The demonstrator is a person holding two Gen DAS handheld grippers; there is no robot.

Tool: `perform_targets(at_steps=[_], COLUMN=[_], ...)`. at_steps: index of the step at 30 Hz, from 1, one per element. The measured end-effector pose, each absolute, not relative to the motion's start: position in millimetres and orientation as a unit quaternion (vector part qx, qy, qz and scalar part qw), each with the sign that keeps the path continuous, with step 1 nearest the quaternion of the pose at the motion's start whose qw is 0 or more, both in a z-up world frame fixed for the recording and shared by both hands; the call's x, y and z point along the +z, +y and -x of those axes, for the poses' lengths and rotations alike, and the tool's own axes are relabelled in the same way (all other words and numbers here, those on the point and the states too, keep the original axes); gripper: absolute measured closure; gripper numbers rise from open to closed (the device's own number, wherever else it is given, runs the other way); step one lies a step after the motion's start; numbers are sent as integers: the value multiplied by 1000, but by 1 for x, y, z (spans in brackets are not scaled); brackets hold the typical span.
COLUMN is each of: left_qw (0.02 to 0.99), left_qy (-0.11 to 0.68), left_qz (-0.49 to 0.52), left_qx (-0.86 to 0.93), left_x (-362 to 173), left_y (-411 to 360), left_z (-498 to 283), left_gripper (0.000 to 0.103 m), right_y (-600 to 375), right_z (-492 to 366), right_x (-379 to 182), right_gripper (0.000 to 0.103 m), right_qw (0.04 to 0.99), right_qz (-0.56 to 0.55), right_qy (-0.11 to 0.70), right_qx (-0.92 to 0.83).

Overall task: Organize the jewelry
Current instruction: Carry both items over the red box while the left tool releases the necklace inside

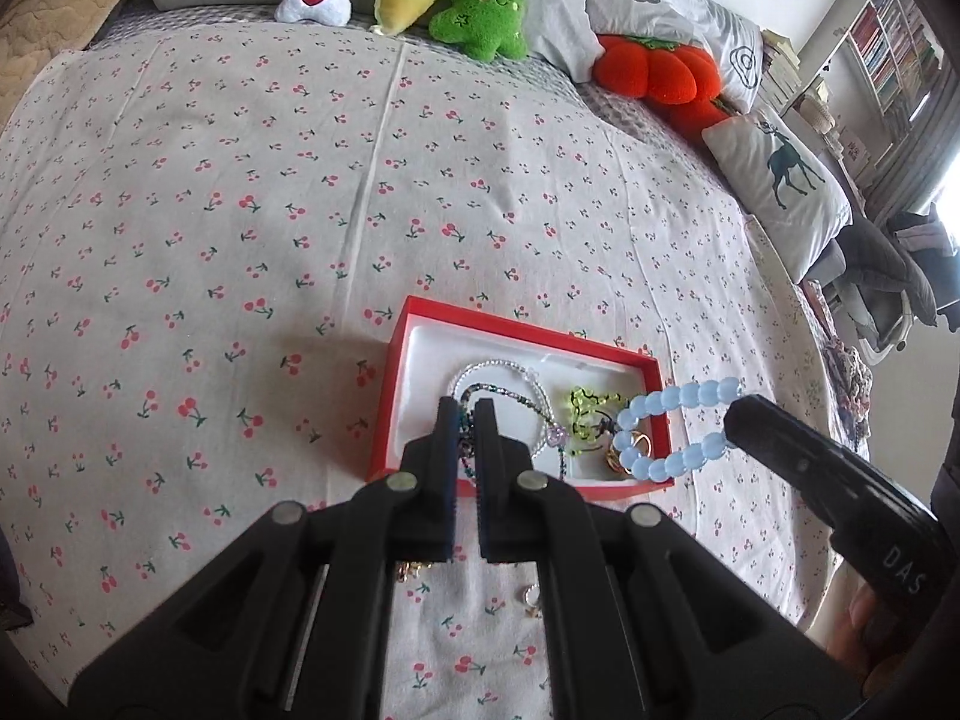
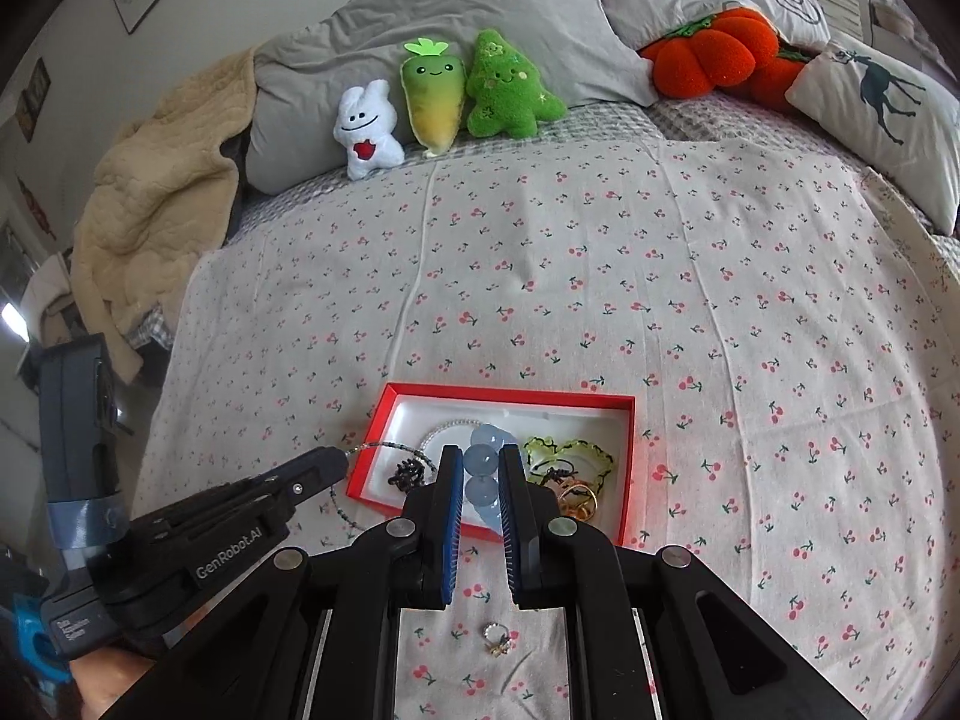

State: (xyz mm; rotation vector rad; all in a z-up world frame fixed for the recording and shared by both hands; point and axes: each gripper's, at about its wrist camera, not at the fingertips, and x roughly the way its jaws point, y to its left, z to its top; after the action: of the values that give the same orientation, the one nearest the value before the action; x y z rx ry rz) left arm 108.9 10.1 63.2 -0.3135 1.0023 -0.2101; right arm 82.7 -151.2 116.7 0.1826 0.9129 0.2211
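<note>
A red box (image 1: 528, 333) with a white lining lies on the cherry-print bedsheet. It holds a pearl bracelet (image 1: 498, 367), a yellow-green hair tie (image 1: 585, 411) and gold rings (image 1: 630, 450). My left gripper (image 1: 465, 405) is shut on a dark beaded necklace (image 1: 465, 450), whose strand trails over the box's left rim (image 2: 390, 447). My right gripper (image 2: 480, 456) is shut on a pale blue bead bracelet (image 2: 483, 462), which hangs as a loop over the box's right side (image 1: 672, 420). From the right wrist view the left gripper (image 2: 339, 457) comes in at the box's left corner.
Small earrings or rings (image 2: 498, 639) and a gold chain piece (image 1: 414, 570) lie on the sheet in front of the box. Plush toys (image 2: 432, 102), an orange pumpkin cushion (image 2: 714, 57) and pillows (image 2: 882, 102) line the far edge of the bed. A beige blanket (image 2: 156, 204) lies at the left.
</note>
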Motion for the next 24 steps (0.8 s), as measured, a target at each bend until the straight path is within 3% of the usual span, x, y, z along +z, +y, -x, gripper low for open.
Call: perform_targets(at_steps=[11,12,14,17,21,24], left_qw=[880,879,879,882,884,881], left_qy=[452,454,455,454,455,461], left_qz=[123,121,115,105,93,92], left_qx=[-83,-82,-79,-73,-61,-52], left_x=[45,45,47,53,60,61], left_y=[-2,-1,0,2,9,15], left_z=[-126,-126,-124,-118,-110,-107], left_gripper=[96,93,79,75,59,57], right_y=[-155,-155,-154,-153,-147,-141], right_z=[-102,-104,-105,-107,-107,-109], right_x=[102,101,98,97,102,101], right_gripper=[91,91,91,91,91,91], right_qw=[887,887,886,886,887,887], right_qz=[-88,-87,-85,-84,-92,-95], right_qy=[445,446,447,449,440,437], right_qx=[89,88,86,86,106,118])
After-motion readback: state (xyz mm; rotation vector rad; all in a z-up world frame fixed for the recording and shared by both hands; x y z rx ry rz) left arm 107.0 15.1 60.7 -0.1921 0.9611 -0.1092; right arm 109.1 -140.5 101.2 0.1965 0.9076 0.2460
